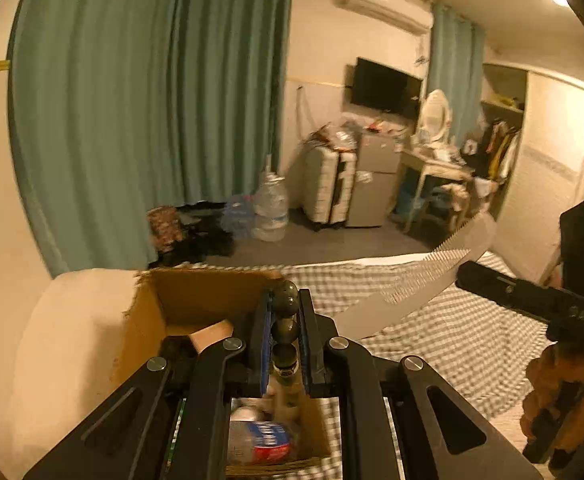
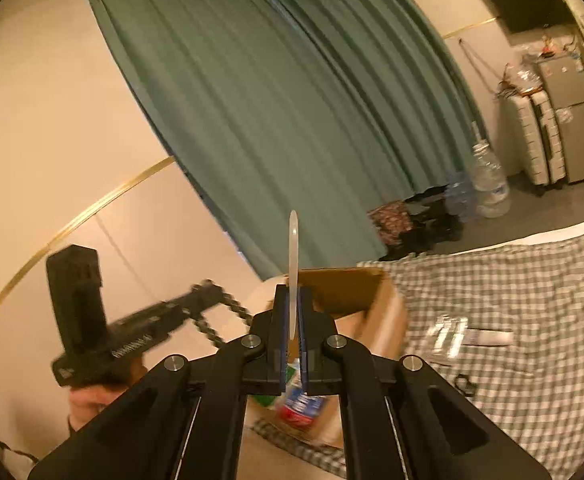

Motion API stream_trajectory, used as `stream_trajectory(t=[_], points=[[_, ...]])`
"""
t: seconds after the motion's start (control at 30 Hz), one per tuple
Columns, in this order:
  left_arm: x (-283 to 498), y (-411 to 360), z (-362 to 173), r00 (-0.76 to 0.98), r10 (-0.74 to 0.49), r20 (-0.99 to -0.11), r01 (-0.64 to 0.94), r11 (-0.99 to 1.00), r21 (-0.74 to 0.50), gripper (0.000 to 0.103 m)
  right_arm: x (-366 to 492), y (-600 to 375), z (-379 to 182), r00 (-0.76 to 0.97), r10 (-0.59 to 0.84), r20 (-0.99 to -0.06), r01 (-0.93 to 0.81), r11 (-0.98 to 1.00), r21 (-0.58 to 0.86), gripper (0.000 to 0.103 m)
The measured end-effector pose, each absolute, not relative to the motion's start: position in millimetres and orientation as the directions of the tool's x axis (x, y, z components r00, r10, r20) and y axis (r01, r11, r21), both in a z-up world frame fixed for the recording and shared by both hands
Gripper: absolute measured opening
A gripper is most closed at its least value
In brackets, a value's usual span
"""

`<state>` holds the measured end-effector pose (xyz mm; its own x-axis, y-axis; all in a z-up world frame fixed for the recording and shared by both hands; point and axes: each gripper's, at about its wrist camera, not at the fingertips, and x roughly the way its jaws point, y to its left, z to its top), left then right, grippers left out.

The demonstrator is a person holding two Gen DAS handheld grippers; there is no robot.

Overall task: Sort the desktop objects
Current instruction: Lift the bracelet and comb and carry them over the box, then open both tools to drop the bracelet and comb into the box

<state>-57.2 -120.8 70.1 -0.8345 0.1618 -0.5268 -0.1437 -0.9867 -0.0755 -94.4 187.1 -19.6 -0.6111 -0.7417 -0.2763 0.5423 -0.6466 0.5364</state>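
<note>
Cardboard box (image 1: 196,300), near left on the checked bedspread (image 2: 512,280): already held a bottle (image 1: 264,446). Left gripper (image 1: 285,316) pinched a bead string (image 1: 286,300); right gripper (image 2: 292,320) pinched a comb (image 1: 420,276), both above the box. Small items (image 2: 452,334) remained unsorted, right.

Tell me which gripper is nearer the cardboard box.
Left. The left gripper, shut on a bead string, hangs right over the cardboard box. The right gripper, shut on a comb, sits off to the box's side.
</note>
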Motion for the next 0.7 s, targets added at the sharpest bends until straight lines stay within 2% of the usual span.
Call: stream_trajectory(t=[0.17, 0.6, 0.63, 0.67, 0.7], points=[[-71.0, -140.2, 54.0, -0.814, 0.114, -0.569, -0.083, -0.993, -0.079, 0.011, -113.1, 151.4, -24.9, -0.585, -0.755, -0.296, 0.566, -0.642, 0.518, 0.003], [-97.2, -180.2, 21.2, -0.764, 0.080, -0.640, 0.010, -0.991, -0.136, 0.013, -152.1, 78.0, -61.2, -0.546, -0.700, -0.460, 0.608, -0.709, 0.357, 0.004], [-97.5, -179.9, 21.4, -0.764, 0.079, -0.641, 0.011, -0.991, -0.135, 0.013, -152.8, 75.1, -63.5, -0.550, -0.694, -0.465, 0.610, -0.714, 0.343, 0.005], [-97.1, -178.6, 22.3, -0.766, 0.080, -0.637, 0.008, -0.991, -0.135, 0.014, -154.3, 74.3, -66.4, -0.554, -0.689, -0.467, 0.610, -0.718, 0.336, 0.011], [-96.5, -177.4, 23.5, -0.770, 0.083, -0.633, 0.006, -0.991, -0.136, 0.019, -155.8, 74.8, -69.3, -0.556, -0.688, -0.466, 0.607, -0.719, 0.338, 0.020]])
